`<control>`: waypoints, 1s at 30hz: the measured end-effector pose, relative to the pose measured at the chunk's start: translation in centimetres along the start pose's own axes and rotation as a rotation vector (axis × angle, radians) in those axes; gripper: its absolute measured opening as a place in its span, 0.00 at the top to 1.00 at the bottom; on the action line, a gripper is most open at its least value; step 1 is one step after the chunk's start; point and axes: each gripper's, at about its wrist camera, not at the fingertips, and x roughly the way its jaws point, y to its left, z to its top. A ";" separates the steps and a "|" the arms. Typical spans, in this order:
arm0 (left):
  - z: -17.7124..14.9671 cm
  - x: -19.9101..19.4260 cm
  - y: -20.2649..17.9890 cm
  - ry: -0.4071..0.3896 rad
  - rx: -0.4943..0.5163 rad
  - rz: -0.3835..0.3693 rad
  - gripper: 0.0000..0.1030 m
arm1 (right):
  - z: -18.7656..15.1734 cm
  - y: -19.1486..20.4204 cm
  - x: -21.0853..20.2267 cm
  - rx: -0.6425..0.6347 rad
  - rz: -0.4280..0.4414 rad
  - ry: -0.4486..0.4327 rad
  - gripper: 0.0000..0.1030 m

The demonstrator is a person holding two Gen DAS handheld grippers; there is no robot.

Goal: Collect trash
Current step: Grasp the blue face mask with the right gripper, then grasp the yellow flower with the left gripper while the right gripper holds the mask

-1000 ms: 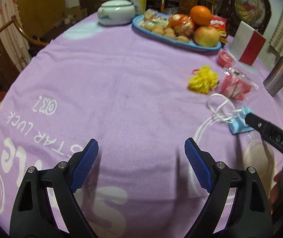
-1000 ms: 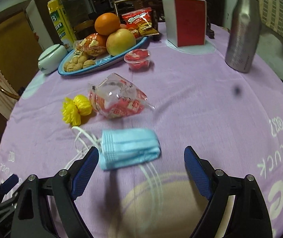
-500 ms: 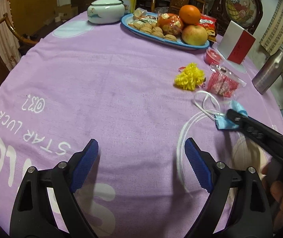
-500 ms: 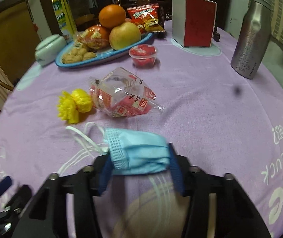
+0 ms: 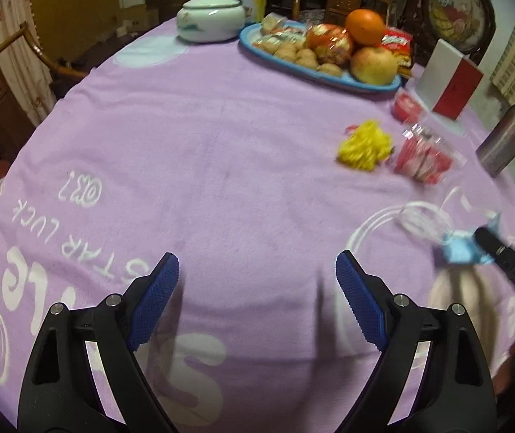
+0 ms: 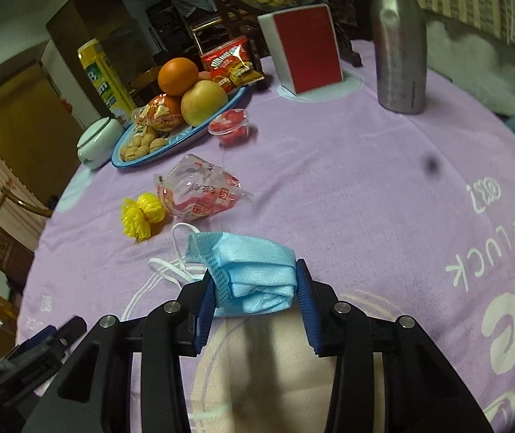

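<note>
Purple tablecloth point(image 6: 365, 187) beneath right gripper point(image 6: 255, 288) clamping crumpled mask point(image 6: 253, 270).

The right hand-held gripper point(image 6: 253, 297) has just closed on the blue face mask point(image 6: 253, 270), lifting it

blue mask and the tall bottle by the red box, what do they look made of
Blue mask: soft non-woven fabric, matte, going by its dimpled texture and limp folds. Tall bottle: probably stainless steel, with a brushed silvery sheen and blurred highlights; coated aluminium can't be ruled out.
</note>
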 end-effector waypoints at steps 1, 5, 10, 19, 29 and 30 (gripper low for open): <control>0.8 -0.1 -0.6 -0.012 0.017 0.015 0.17 | 0.1 -0.3 0.1 0.014 0.021 0.016 0.59; 3.5 0.9 -3.4 -0.050 0.088 0.106 0.17 | -0.2 -0.4 1.0 0.031 0.069 0.072 0.59; 5.9 4.2 -7.0 -0.035 0.221 0.113 0.17 | -0.4 -0.5 1.8 0.061 0.116 0.130 0.59; 8.2 8.7 -9.2 -0.052 0.316 0.150 0.17 | -0.7 -0.2 2.4 0.060 0.120 0.150 0.56; 9.4 9.7 -10.4 -0.071 0.334 0.071 0.17 | -0.9 0.4 2.4 0.044 0.136 0.165 0.56; 9.5 9.7 -10.6 -0.076 0.339 0.071 0.17 | -0.9 0.4 2.4 0.044 0.138 0.166 0.56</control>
